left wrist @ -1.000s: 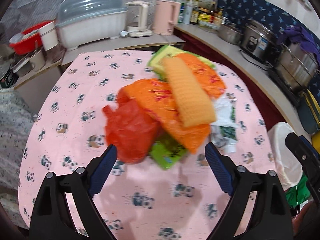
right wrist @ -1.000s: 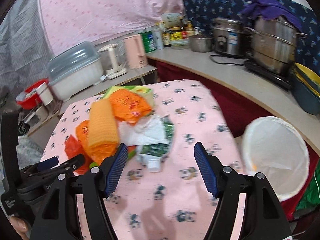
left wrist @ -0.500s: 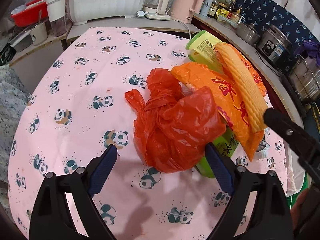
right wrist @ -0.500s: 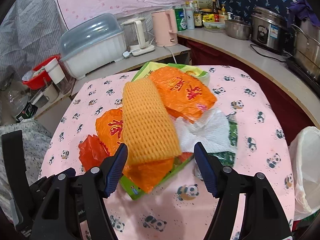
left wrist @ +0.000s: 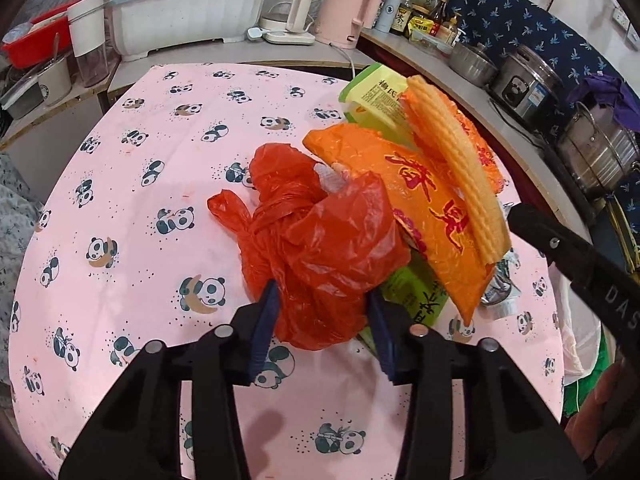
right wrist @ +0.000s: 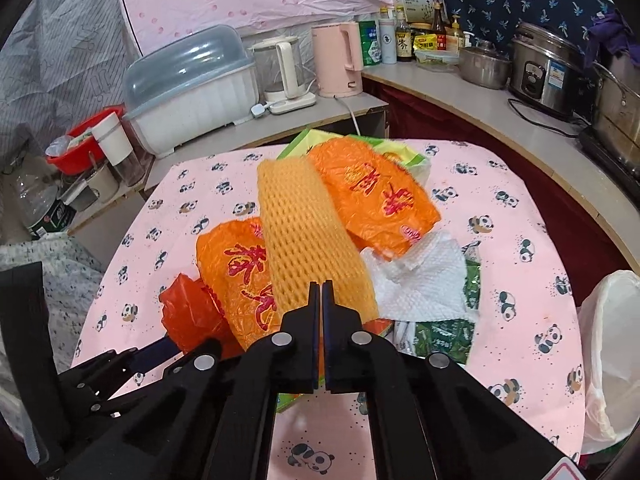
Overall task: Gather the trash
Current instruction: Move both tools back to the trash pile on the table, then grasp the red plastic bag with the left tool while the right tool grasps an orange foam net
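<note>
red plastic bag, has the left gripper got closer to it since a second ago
Yes. The left gripper has come forward over the panda tablecloth to the red plastic bag, and its jaws are closing with the bag between them.

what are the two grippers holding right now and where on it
Left gripper: jaws closing around the red plastic bag's near end. Right gripper: shut on the yellow foam net's near edge.

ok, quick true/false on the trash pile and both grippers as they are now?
1. The red plastic bag sits between the left gripper jaws. True; they are closing on it.
2. The right gripper jaws are wide open. False: shut together.
3. The yellow foam net lies on top of the orange bags. True.
4. The tablecloth is plain blue. False: pink with pandas.
</note>
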The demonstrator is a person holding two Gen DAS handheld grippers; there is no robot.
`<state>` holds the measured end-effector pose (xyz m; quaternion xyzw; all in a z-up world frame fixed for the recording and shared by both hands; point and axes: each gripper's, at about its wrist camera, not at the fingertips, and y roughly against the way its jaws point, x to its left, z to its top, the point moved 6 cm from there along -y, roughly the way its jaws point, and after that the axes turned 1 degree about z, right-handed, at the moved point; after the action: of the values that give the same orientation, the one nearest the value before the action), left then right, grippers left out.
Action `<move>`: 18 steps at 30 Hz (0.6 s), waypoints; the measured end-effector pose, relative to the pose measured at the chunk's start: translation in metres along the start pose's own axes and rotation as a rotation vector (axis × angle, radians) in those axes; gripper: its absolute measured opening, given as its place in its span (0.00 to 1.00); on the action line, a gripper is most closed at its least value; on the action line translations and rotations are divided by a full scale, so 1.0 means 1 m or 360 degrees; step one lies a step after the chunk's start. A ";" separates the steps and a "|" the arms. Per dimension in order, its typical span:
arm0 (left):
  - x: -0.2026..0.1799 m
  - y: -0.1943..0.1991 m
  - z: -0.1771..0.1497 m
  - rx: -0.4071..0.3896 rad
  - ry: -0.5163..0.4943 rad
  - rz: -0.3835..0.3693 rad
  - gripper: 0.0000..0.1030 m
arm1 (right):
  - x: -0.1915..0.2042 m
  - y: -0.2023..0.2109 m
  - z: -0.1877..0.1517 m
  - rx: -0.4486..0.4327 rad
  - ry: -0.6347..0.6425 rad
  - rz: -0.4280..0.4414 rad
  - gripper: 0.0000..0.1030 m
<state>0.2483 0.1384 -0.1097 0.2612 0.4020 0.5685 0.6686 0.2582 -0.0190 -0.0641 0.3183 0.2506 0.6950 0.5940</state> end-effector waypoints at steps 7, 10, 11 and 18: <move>-0.008 0.026 -0.003 -0.0048 0.0014 -0.0039 0.31 | -0.012 0.028 0.006 -0.0077 -0.0034 0.0014 0.01; -0.010 0.039 -0.007 -0.0068 0.0025 -0.0048 0.28 | -0.013 0.027 0.004 -0.0049 -0.0051 0.0066 0.05; -0.010 0.042 -0.007 -0.0074 0.0028 -0.0051 0.26 | -0.011 0.025 0.002 -0.0033 -0.0044 0.0071 0.14; 0.002 0.056 -0.009 -0.0084 0.0070 -0.0041 0.17 | 0.008 0.003 -0.005 0.0007 0.0052 0.0057 0.57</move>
<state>0.2103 0.1513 -0.0699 0.2257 0.4048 0.5760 0.6734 0.2521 -0.0112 -0.0643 0.3126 0.2560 0.7100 0.5767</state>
